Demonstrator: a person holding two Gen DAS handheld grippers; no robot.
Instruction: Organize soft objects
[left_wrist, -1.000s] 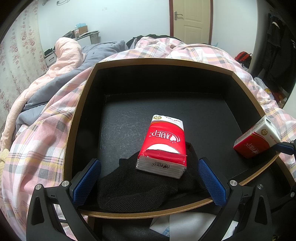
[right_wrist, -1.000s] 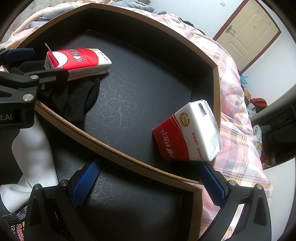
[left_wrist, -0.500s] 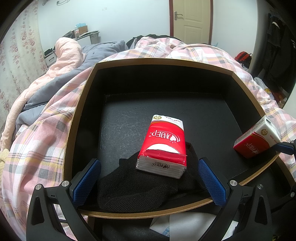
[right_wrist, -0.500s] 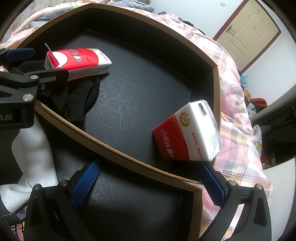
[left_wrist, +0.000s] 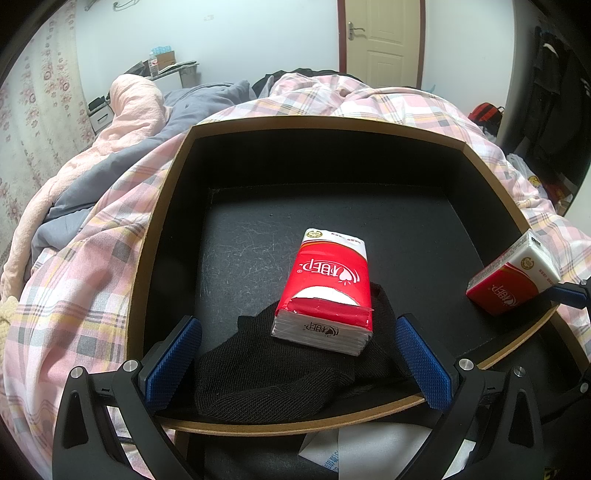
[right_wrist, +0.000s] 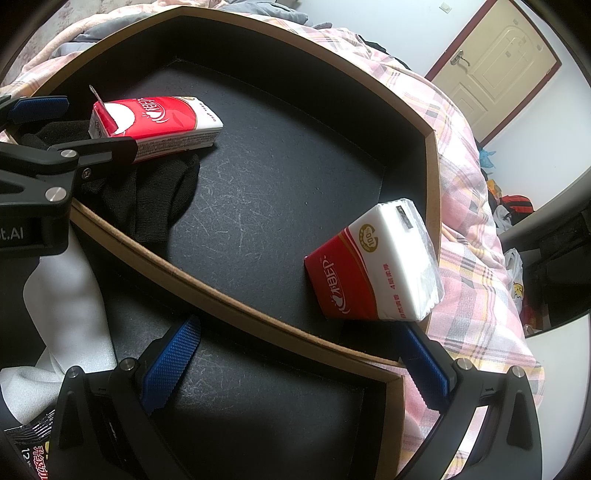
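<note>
A black box with a brown rim (left_wrist: 325, 123) lies on a bed. In it, an opened red and white tissue pack (left_wrist: 327, 291) rests partly on a black knitted cloth (left_wrist: 280, 373) at the near edge. My left gripper (left_wrist: 297, 360) is open, its blue pads either side of the cloth and pack, holding nothing. A second red and white tissue pack (right_wrist: 376, 262) stands tilted in the box's right corner. My right gripper (right_wrist: 295, 363) is open just below it, over the near rim; the pack sits by its right pad (right_wrist: 424, 365). Whether they touch is unclear.
A pink plaid quilt (left_wrist: 92, 266) and grey bedding (left_wrist: 199, 107) surround the box. A white foam piece (right_wrist: 70, 306) and a printed packet (right_wrist: 35, 454) lie in the near compartment. A closed door (left_wrist: 380, 40) stands at the back.
</note>
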